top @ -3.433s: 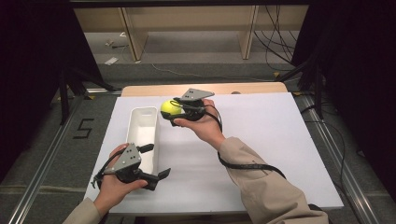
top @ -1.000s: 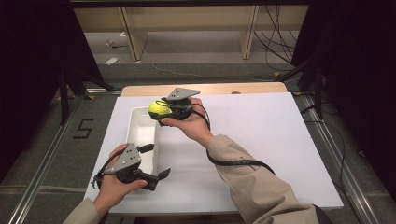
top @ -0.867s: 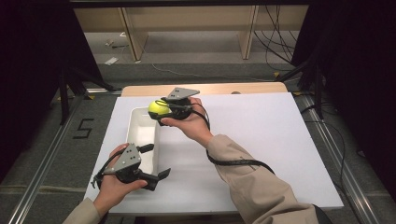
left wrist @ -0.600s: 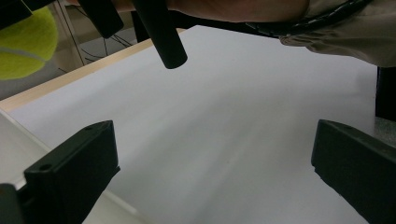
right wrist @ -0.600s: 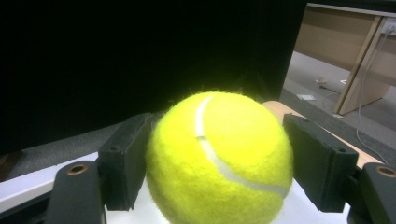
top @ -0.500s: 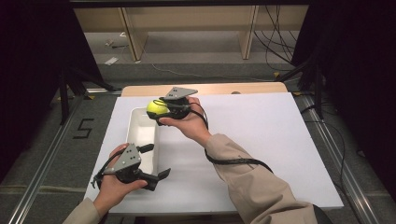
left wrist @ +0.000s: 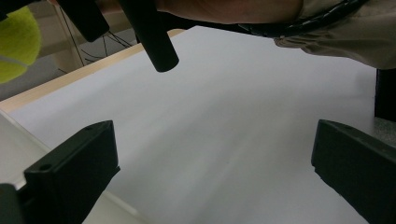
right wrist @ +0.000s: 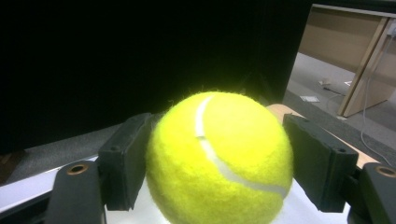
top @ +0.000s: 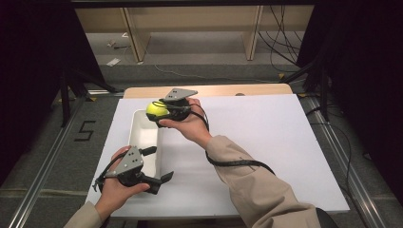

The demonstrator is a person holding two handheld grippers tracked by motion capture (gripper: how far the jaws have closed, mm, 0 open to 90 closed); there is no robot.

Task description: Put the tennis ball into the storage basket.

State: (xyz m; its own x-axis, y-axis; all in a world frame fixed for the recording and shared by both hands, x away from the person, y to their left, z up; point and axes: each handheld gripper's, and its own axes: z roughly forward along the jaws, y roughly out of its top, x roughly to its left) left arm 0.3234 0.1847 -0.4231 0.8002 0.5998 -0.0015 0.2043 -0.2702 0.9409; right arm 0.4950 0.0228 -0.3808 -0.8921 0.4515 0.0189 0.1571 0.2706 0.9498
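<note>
A yellow tennis ball is clamped in my right gripper, held in the air over the far end of a long white tray. Up close, the ball sits squeezed between both black pads, one pad pressing its left side. My left gripper rests near the table's front edge beside the tray's near end, open, with nothing between its fingers. The left gripper view catches the ball at top left with the right hand above.
The white table spreads wide to the right of the tray. A wooden strip runs along its far edge. Dark curtains, cables and metal rails surround the table.
The right gripper has carried the ball leftward, from beside the tray to above its far end. The left gripper has stayed where it was.
</note>
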